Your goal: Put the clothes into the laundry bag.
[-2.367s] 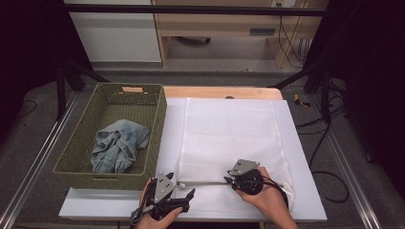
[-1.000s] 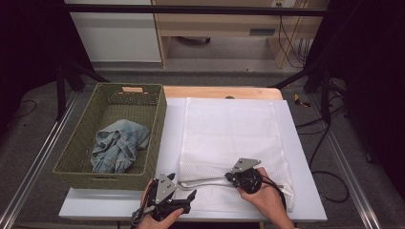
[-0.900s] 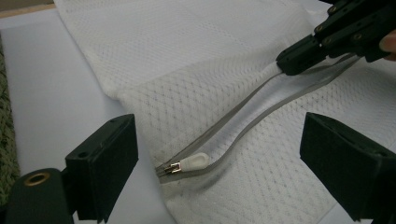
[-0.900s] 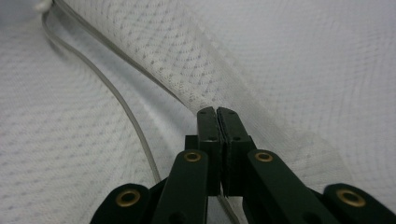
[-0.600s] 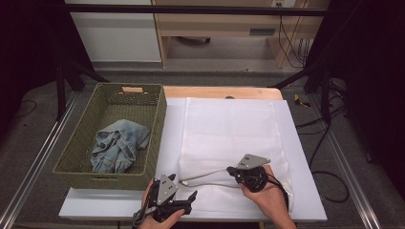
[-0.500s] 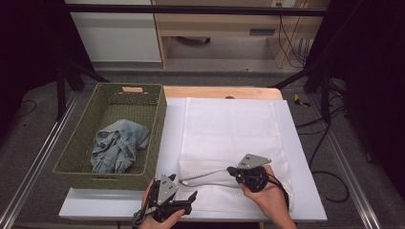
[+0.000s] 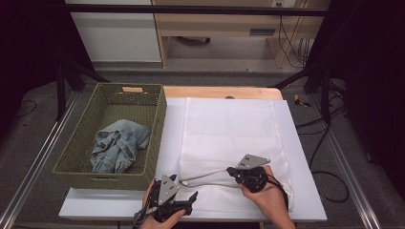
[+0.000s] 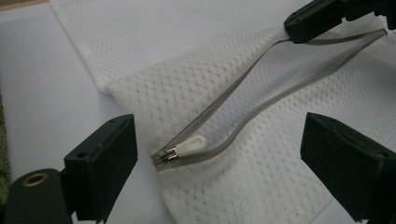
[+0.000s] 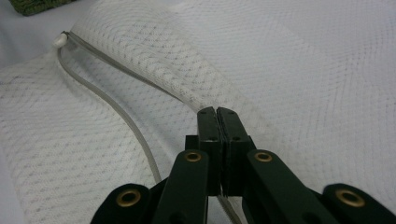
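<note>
A white mesh laundry bag (image 7: 229, 129) lies flat on the table, its grey zipper unzipped along the near edge. My right gripper (image 7: 230, 171) is shut on the upper zipper edge (image 9: 154, 91) and holds it up off the lower one, so the mouth gapes. In the right gripper view its jaws (image 9: 218, 114) are pressed together on that edge. My left gripper (image 7: 191, 198) stands open at the bag's near left corner. Between its wide jaws (image 8: 224, 158) lies the white zipper pull (image 8: 189, 145), untouched. The right gripper (image 8: 317, 18) shows farther off in that view.
A green woven basket (image 7: 157, 124) stands left of the bag with crumpled blue jeans (image 7: 117, 145) inside. The bag rests on a white board (image 7: 305, 200) over a wooden table. Dark stands and cables flank both sides.
My right gripper has shifted slightly right and up with the zipper edge, widening the bag's mouth. The left gripper has stayed in place.
</note>
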A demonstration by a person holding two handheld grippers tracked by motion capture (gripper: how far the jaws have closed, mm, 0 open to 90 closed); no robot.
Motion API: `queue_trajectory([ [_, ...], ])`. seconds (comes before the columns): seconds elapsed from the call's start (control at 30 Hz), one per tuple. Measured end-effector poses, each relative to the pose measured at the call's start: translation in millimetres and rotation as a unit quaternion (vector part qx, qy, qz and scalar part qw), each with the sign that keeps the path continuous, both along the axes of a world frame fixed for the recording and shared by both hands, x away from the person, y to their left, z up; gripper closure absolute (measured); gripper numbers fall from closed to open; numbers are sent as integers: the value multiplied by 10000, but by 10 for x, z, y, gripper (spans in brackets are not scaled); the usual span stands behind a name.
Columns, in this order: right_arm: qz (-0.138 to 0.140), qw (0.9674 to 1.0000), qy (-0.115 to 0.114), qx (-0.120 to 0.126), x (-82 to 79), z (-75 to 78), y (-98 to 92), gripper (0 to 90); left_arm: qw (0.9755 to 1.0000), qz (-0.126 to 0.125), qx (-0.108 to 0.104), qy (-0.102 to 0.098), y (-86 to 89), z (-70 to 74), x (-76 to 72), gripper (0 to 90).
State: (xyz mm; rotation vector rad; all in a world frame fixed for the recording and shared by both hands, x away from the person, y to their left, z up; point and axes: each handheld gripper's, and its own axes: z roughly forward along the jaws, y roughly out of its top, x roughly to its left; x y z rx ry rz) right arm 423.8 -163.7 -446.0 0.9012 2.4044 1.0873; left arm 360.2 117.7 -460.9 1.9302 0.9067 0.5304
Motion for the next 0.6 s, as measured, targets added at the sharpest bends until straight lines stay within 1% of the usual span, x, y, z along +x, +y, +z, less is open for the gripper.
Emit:
queue_trajectory([
  [0.13, -7, 10000, -28, 27, 0, 4, -5, 894, 10000, -16, -27, 4, -5, 3, -1, 104],
  [0.23, -60, 9999, -77, 135, -3, 32, -14, 894, 10000, -28, -50, -1, -6, 18, 3, 103],
  [0.33, -129, 9994, -135, 287, -12, 95, -24, 895, 10000, -11, -91, 11, 6, 60, 13, 102],
  [0.4, -136, 9991, -164, 380, -19, 159, -30, 895, 10000, -5, -90, 25, 14, 105, 33, 102],
  [0.47, -137, 9987, -156, 464, -29, 219, -29, 895, 9999, 49, -140, 44, 27, 175, 59, 102],
  [0.53, -119, 9986, -171, 496, -29, 274, -26, 895, 9998, 92, -192, 60, 40, 277, 89, 102],
  [0.6, -108, 9986, -167, 494, -16, 335, -15, 895, 9999, 73, -103, 40, 56, 397, 121, 101],
])
